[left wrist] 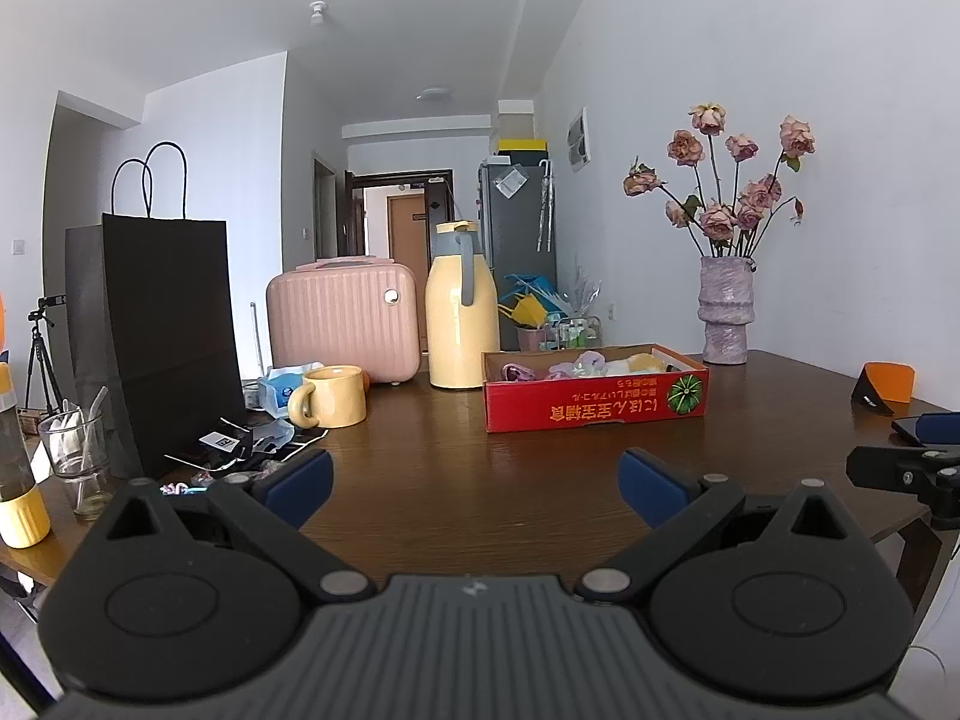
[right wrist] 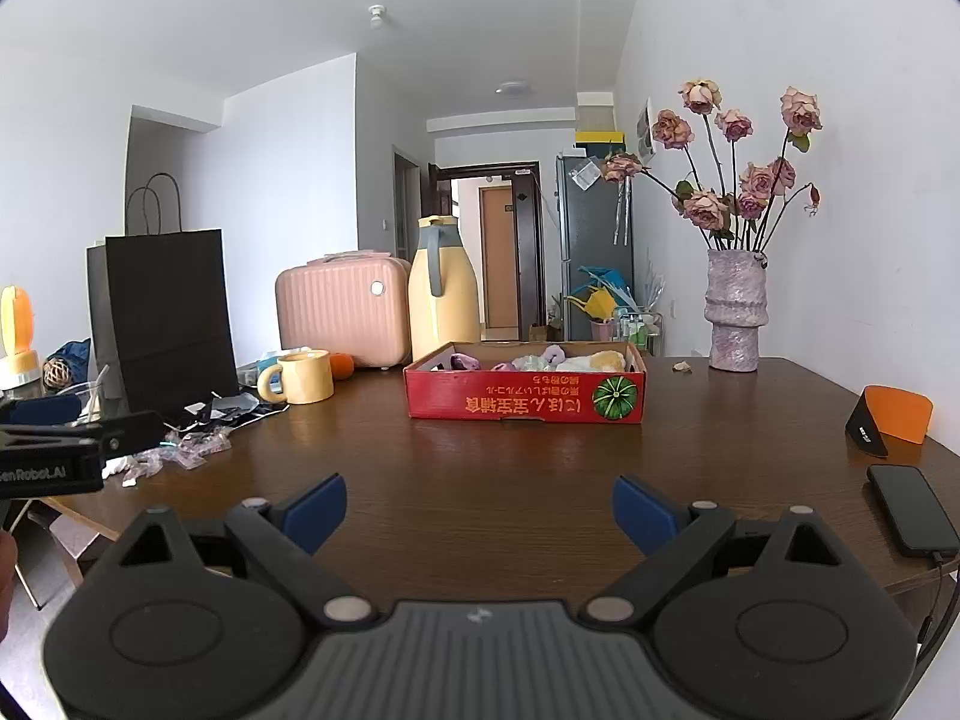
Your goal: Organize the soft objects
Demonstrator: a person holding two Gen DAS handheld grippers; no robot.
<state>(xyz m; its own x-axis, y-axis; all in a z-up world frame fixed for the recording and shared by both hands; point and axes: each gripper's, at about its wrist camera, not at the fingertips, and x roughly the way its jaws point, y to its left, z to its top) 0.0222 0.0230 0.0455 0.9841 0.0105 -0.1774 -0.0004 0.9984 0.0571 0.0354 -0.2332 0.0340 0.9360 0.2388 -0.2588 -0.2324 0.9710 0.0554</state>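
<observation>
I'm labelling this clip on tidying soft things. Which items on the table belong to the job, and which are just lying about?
Job:
red cardboard box
soft objects inside it
left claw, open
right claw, open

Lying about:
yellow mug
yellow thermos jug
pink case
black paper bag
vase of roses
phone

Box (right wrist: 525, 399) on table (right wrist: 480, 480), mug (right wrist: 303, 378) left, vase (right wrist: 735, 312) right.
</observation>
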